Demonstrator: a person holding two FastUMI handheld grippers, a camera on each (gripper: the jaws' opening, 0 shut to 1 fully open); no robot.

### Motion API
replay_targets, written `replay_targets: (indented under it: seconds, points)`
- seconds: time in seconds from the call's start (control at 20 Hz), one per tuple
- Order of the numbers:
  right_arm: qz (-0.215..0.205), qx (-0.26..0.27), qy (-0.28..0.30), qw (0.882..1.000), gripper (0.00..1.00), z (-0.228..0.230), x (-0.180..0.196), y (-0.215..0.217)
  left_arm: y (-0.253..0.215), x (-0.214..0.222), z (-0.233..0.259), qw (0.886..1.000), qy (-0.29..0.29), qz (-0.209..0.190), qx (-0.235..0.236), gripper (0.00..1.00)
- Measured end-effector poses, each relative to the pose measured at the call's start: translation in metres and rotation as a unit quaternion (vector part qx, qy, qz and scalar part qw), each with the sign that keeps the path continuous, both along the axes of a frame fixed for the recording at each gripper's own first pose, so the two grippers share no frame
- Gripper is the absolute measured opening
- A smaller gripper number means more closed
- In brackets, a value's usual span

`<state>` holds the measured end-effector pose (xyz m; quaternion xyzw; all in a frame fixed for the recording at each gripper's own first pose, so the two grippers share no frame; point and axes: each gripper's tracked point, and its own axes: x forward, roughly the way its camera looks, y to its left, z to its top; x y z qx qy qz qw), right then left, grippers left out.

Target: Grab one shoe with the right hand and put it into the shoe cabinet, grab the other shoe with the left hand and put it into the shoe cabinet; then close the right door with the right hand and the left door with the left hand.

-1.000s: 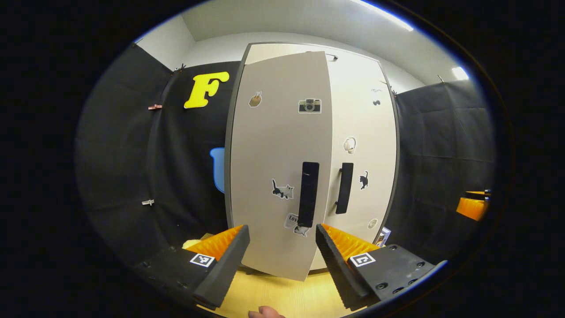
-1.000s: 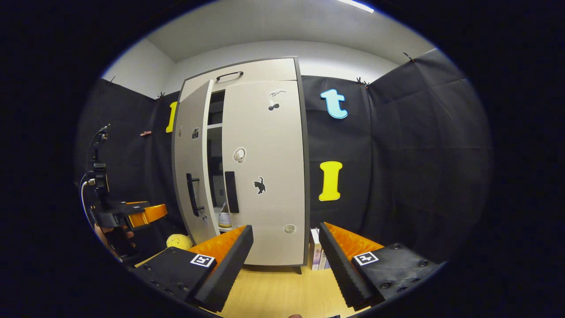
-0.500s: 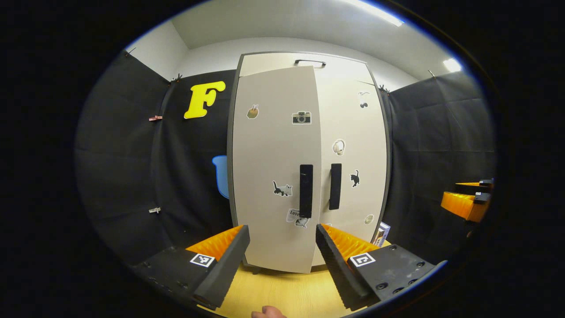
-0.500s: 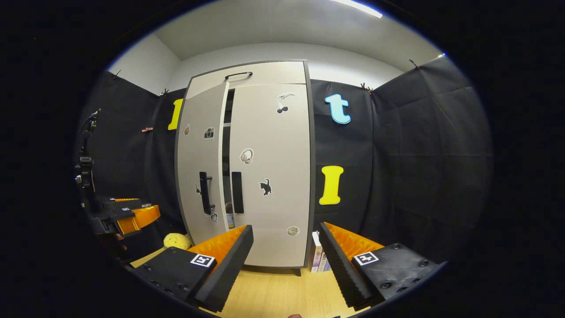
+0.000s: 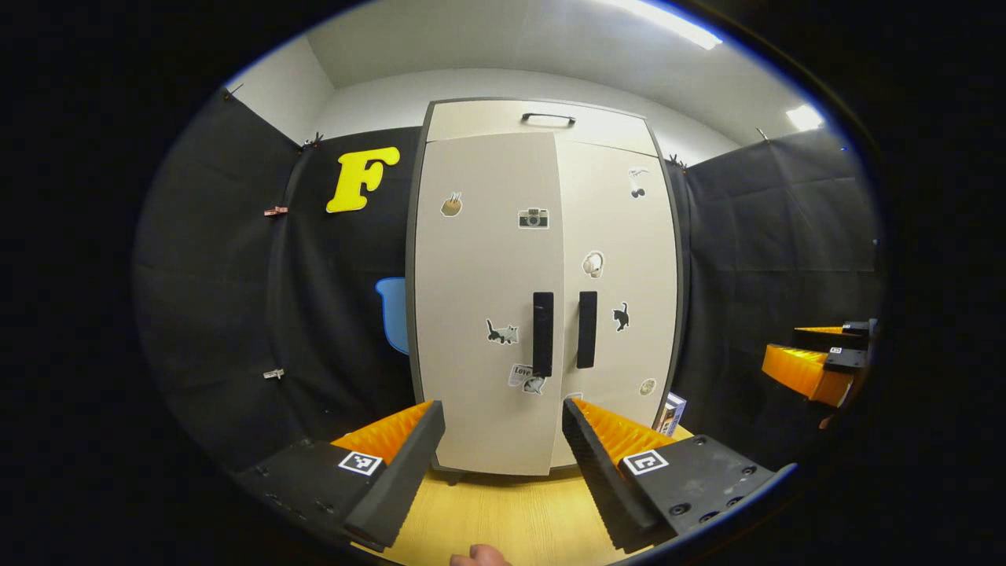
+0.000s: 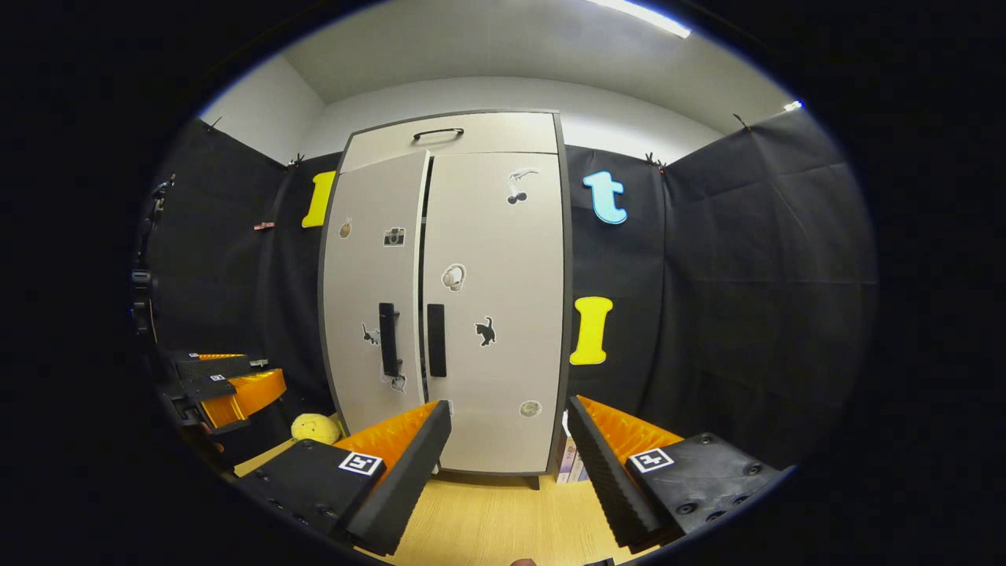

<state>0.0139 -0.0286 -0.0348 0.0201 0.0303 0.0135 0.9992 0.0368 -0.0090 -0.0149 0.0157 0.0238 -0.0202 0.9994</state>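
The pale shoe cabinet (image 5: 542, 306) stands ahead with stickers and two black handles. Its left door (image 5: 483, 306) lies nearly flush with the right door (image 5: 617, 299). In the right gripper view the cabinet (image 6: 448, 314) shows a thin dark slit between the left door (image 6: 373, 306) and the shut right door (image 6: 495, 314). The shoes are hidden. My left gripper (image 5: 503, 464) is open and empty, short of the doors. My right gripper (image 6: 509, 464) is open and empty too. The left gripper (image 6: 228, 385) appears off to the left, the right gripper (image 5: 817, 362) off to the right.
The cabinet stands on a light wooden tabletop (image 5: 503, 515). A yellow soft toy (image 6: 316, 428) lies left of the cabinet's foot. Some books (image 6: 567, 460) lean at its right side, also seen as books (image 5: 672, 413). Black cloth walls close in both sides.
The left door has swung from well ajar to almost shut; the shoe seen through the gap is now hidden. My left gripper has drawn back from the door.
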Motion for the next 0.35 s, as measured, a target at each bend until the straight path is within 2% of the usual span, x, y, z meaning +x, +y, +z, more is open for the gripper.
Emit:
replay_targets:
  seconds: [0.35]
  points:
    - [0.001, 0.002, 0.002, 1.0, 0.98, -0.001, -0.0033, 0.0053, 0.0082, -0.0032, -0.0008, 1.0, 0.0, 0.0, -0.002, 0.95]
